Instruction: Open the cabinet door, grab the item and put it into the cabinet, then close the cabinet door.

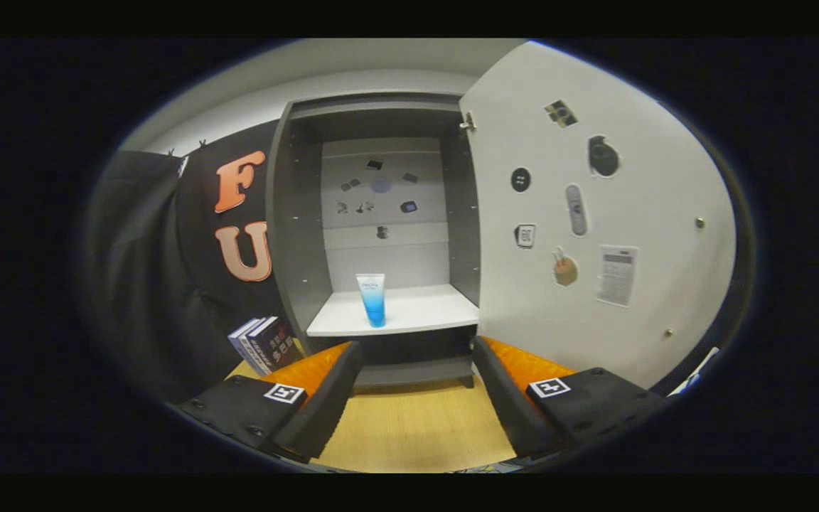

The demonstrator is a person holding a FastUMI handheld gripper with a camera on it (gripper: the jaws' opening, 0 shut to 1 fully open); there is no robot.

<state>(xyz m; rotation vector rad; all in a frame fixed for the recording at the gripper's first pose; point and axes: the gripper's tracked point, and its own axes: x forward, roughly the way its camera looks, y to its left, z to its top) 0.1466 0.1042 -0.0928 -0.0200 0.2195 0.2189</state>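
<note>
**Ana:** Gripper view first. What is the claw (416, 398) doing?

**Ben:** Its two fingers (324, 398) stand wide apart with nothing between them but bare wooden tabletop (416, 427). It is open and holds nothing.

**Ana:** And just ahead of the tips?

**Ben:** At twelve o'clock from the fingers stands the cabinet (296, 235), a dark grey box resting on the tabletop. Its white shelf (424, 309) sits just beyond and above the fingertips.

**Ana:** Where is the item?

**Ben:** The tube (372, 299), white on top and fading to blue at the bottom, stands upright on the shelf near its front edge, a little toward eleven o'clock from the midpoint of the claw. It is well clear of both fingers.

**Ana:** The door?

**Ben:** The cabinet door (637, 213) is swung fully open toward two o'clock, hinged on the cabinet's right side. Its pale inner face carries several small stickers (576, 210), and more stickers dot the cabinet's back panel (381, 185).

**Ana:** Anything else?

**Ben:** A few books (261, 343) stand at ten o'clock, beside the cabinet's left wall and just beyond the left finger
</note>
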